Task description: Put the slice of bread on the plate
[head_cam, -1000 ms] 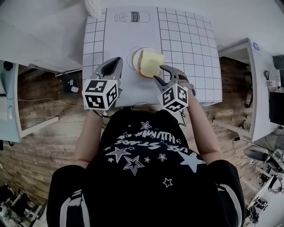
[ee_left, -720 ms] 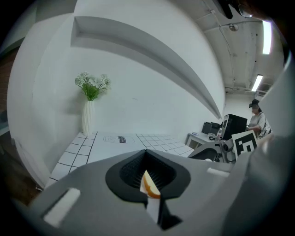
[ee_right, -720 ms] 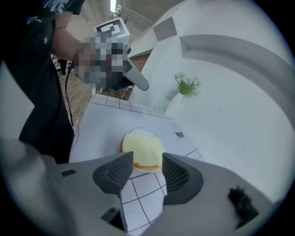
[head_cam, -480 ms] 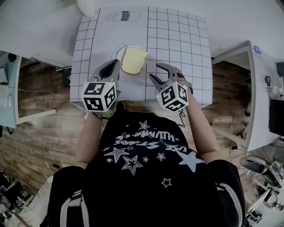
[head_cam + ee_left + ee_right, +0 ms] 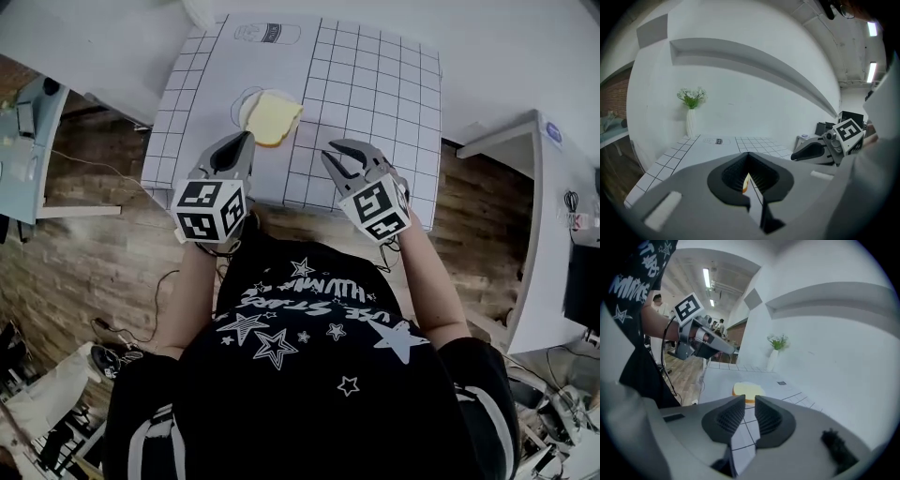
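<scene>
A yellow slice of bread [image 5: 274, 117] lies flat on a small white plate [image 5: 245, 110] on the grid-marked table. In the right gripper view the bread [image 5: 747, 391] shows beyond the jaws. Both grippers hover near the table's front edge, apart from the bread. My left gripper [image 5: 242, 143] is shut and holds nothing; in its own view the left gripper [image 5: 749, 159] shows only a sliver of bread through the slit. My right gripper [image 5: 343, 157] has its jaws closing to a narrow gap; the right gripper [image 5: 749, 404] has nothing between the pads.
The white table top [image 5: 375, 84] carries a printed grid and a drawn can outline [image 5: 267, 33]. A white vase of flowers [image 5: 691, 117] stands at its far corner by the wall. Another white desk [image 5: 530, 234] is to the right, over wooden floor.
Both grippers have drawn back from the bread toward the person and risen a little. The right jaws went from wide open to a narrow gap. The bread stayed on the plate.
</scene>
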`<action>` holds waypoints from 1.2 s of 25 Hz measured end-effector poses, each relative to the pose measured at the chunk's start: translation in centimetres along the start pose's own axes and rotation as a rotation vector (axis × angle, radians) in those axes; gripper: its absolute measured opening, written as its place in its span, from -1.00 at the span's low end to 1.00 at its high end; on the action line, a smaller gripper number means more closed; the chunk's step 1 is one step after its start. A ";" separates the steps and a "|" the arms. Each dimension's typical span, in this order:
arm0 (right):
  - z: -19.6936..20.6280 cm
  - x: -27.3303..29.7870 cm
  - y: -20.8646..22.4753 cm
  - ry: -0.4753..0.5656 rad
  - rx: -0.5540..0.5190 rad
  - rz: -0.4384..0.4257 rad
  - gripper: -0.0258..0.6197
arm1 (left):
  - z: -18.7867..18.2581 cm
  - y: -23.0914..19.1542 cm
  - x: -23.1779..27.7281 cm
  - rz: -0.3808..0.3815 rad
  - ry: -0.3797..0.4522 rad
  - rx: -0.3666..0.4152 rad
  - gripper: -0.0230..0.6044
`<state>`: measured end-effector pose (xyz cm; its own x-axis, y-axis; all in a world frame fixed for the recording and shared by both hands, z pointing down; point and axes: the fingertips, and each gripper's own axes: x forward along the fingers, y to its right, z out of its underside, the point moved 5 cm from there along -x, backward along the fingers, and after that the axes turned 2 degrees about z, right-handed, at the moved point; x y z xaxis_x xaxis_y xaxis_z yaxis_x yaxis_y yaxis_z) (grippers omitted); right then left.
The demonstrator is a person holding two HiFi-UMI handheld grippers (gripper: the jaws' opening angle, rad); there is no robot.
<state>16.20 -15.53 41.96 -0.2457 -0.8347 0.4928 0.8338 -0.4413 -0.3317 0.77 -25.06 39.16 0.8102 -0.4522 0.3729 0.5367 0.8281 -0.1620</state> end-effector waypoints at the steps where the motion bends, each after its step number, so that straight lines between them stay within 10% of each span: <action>1: -0.3 -0.5 0.0 0.023 -0.011 -0.001 -0.72 | 0.2 0.4 -0.5 -0.019 0.007 -0.008 -0.90; 15: -5.1 -3.6 5.2 0.255 0.034 -0.089 -0.88 | -3.0 3.9 -2.7 -0.228 -0.002 -0.110 -0.90; 30: -5.9 -5.4 -1.7 0.229 -0.030 -0.141 -0.88 | 2.9 5.9 -11.9 -0.326 -0.007 -0.201 -0.90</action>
<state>13.22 -12.20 35.07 -0.4670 -0.8153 0.3424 0.7689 -0.5656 -0.2981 -6.40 -13.87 36.41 0.5883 -0.6782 0.4404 0.8019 0.5594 -0.2098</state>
